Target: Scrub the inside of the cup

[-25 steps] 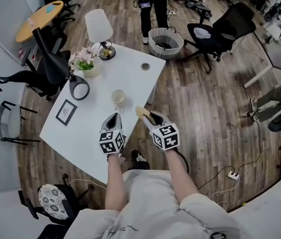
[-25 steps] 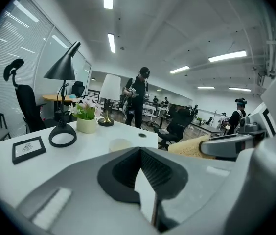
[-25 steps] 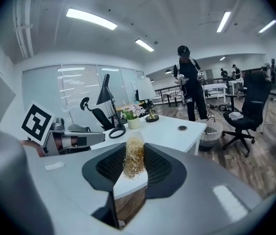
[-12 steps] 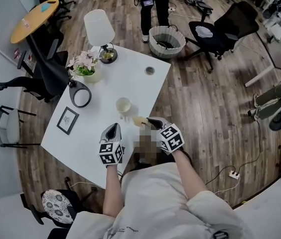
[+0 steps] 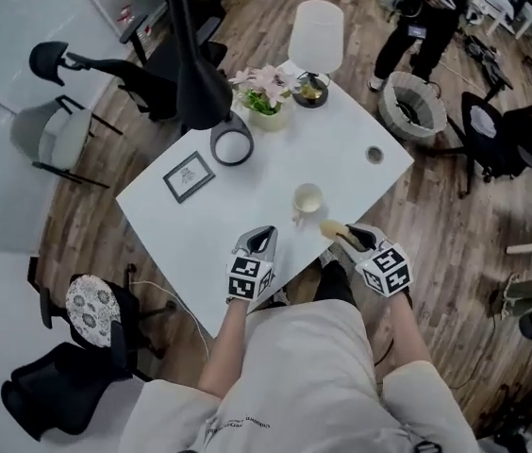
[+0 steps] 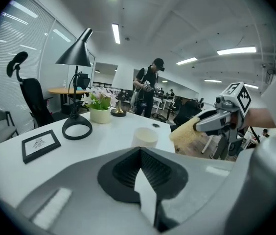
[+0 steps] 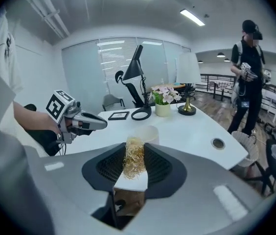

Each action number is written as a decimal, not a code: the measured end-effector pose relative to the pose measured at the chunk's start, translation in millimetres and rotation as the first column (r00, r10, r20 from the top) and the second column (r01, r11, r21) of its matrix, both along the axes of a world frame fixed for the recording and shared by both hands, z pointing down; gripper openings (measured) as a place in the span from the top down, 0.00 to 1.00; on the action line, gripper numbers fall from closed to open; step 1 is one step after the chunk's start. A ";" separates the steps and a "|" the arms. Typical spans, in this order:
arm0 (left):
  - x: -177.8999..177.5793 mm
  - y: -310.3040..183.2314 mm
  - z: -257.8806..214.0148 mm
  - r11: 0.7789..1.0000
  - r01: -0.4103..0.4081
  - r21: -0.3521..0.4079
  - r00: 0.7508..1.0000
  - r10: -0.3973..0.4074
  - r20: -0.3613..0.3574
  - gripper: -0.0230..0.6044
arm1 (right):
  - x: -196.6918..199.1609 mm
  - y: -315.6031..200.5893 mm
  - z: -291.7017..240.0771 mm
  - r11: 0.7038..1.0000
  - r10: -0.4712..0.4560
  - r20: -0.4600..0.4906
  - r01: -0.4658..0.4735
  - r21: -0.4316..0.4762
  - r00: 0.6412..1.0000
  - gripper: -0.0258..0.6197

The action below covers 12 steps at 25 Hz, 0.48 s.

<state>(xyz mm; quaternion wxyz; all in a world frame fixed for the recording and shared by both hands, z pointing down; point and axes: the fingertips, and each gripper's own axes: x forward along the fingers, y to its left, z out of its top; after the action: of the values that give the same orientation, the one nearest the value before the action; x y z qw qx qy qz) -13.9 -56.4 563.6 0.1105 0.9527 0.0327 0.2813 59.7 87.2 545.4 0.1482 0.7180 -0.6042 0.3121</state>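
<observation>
Right gripper [image 7: 134,148] is clamping scrubber [image 7: 134,164], pointing at cup [image 7: 150,132] on table [image 7: 192,131]; left gripper [image 7: 101,124] is hovering left.

Head camera looks steeply down on the white table [image 5: 200,243] from above its near edge, while both gripper cameras sit low and close, facing far across it (all three share the cup [image 5: 307,198]).

The person wears a pale short-sleeved shirt [image 5: 290,366]; the grey left gripper [image 5: 264,234] and right gripper [image 5: 349,238] bear black-and-white marker cubes.
</observation>
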 end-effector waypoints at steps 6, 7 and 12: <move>-0.4 -15.8 9.0 0.995 0.089 0.038 0.995 -0.091 0.042 0.96 | 54.2 -22.7 -8.1 0.980 -0.193 -0.049 0.189 -0.067 0.980 0.75; -1.3 -16.8 12.3 0.993 0.112 0.045 0.992 -0.114 0.053 0.96 | 60.9 -28.9 -8.4 0.971 -0.232 -0.046 0.229 -0.070 0.972 0.75; 8.6 -10.4 22.1 0.980 0.190 0.058 0.978 -0.194 0.080 0.96 | 82.3 -58.4 -15.6 0.905 -0.424 -0.064 0.420 -0.066 0.904 0.75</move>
<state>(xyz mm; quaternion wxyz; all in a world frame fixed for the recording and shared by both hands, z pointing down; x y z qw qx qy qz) -5.2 -66.7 585.7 0.1148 0.9410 -0.0712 0.3103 142.0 28.9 529.8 0.2535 0.5779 -0.7309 0.2599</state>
